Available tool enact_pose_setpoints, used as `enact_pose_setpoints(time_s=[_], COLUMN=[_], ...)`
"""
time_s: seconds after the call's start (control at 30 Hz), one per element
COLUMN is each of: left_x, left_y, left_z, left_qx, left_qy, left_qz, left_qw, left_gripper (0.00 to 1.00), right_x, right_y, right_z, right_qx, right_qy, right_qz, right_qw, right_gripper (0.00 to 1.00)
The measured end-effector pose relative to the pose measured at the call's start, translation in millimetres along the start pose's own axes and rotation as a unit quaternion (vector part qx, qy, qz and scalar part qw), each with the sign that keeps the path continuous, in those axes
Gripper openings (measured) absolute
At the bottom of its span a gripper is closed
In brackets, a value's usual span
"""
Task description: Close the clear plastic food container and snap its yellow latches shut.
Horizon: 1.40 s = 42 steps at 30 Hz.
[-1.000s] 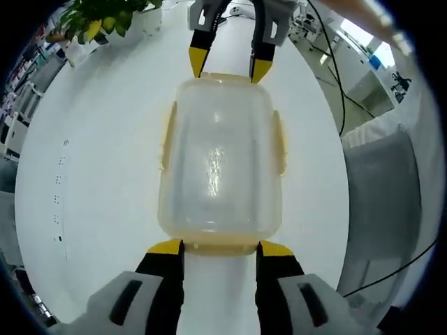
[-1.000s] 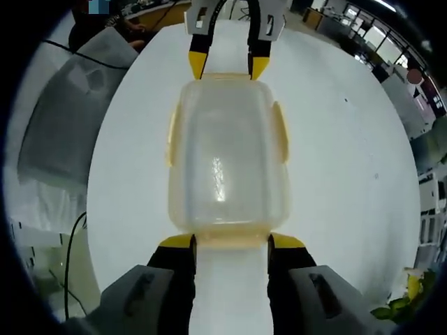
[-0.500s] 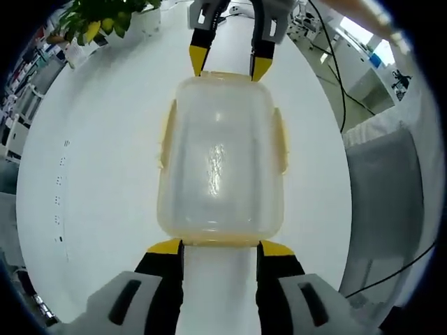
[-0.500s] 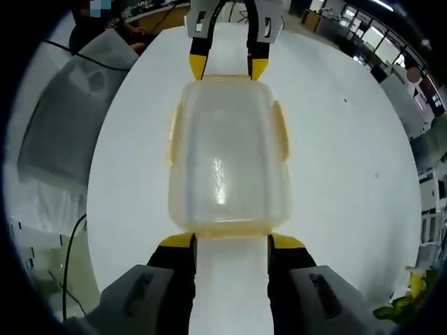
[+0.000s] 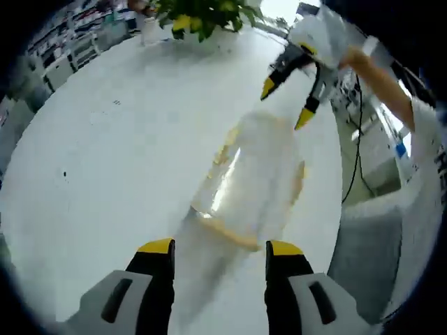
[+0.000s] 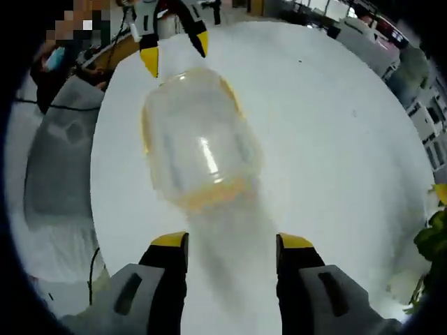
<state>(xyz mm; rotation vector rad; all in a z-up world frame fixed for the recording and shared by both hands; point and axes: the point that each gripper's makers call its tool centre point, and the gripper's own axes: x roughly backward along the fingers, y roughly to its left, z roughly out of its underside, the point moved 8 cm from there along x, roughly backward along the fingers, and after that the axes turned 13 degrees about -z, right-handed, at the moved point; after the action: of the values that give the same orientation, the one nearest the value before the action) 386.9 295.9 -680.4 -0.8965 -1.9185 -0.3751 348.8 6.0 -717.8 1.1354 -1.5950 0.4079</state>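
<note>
One clear plastic food container point(image 5: 255, 178), lid on, lying flat on the white round surface point(image 5: 105, 160); blurred in both views. Yellow latches point(image 5: 299, 180) along its edges: two side ones made out in the right gripper view point(image 6: 147, 129), plus a yellow strip at the near end point(image 6: 206, 197); exact count and whether snapped down impossible to tell through the blur.

Two tools. In the left gripper view, left tool point(image 5: 221, 249) at the bottom, yellow-tipped jaws spread wide, holding nothing, just short of the container's near end and apart from it. Container angled away toward the upper right from that tool. Right tool point(image 5: 288, 103) at the far end of the container, jaws parted, tips near the far edge but contact unclear, held by a person's hand point(image 5: 356, 59).

In the right gripper view, right tool point(image 6: 230, 242) at the bottom, jaws wide and empty, container a short way ahead and offset toward the upper left, not touching. Left tool point(image 6: 174, 52) beyond the container's far end, jaws parted.

One leafy plant point(image 5: 202, 10) at the far rim of the surface. One grey chair point(image 6: 59, 150) beside the surface, with a black cable point(image 5: 357, 160) hanging near it.
</note>
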Motion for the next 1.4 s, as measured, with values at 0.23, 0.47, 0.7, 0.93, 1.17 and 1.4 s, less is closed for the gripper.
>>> enact_pose_setpoints(time_s=[0.23,0.47,0.7,0.93,1.17,1.4], left_x=[-6,-27,-29,-33,-34,-34], left_y=[-15.2,-25.8,-22.3,-19.3,-16.3,-15.0], left_z=[9.6,27.7,28.5,29.3,25.6,24.9], left_qx=[0.325,0.309,0.301,0.293,0.299,0.304], left_qy=[0.025,0.059,0.072,0.085,0.104,0.114], left_qz=[0.076,0.007,-0.011,-0.029,-0.034,-0.029], left_qw=[0.9422,0.9491,0.9508,0.9519,0.9479,0.9453], left_gripper=[0.49,0.40,0.27,0.20,0.17,0.15], right_x=[14,-1,-20,-30,-30,-31], right_y=[7,10,18,17,17,18], right_z=[-26.2,-31.2,-33.3,-33.9,-34.5,-35.2], right_qx=[-0.261,-0.298,-0.264,-0.253,-0.268,-0.267], right_qy=[-0.196,-0.204,-0.152,-0.129,-0.131,-0.125], right_qz=[-0.127,-0.124,-0.110,-0.112,-0.124,-0.122], right_qw=[0.9368,0.9242,0.9461,0.9523,0.9464,0.9478], right_gripper=[0.45,0.43,0.41,0.37,0.36,0.35])
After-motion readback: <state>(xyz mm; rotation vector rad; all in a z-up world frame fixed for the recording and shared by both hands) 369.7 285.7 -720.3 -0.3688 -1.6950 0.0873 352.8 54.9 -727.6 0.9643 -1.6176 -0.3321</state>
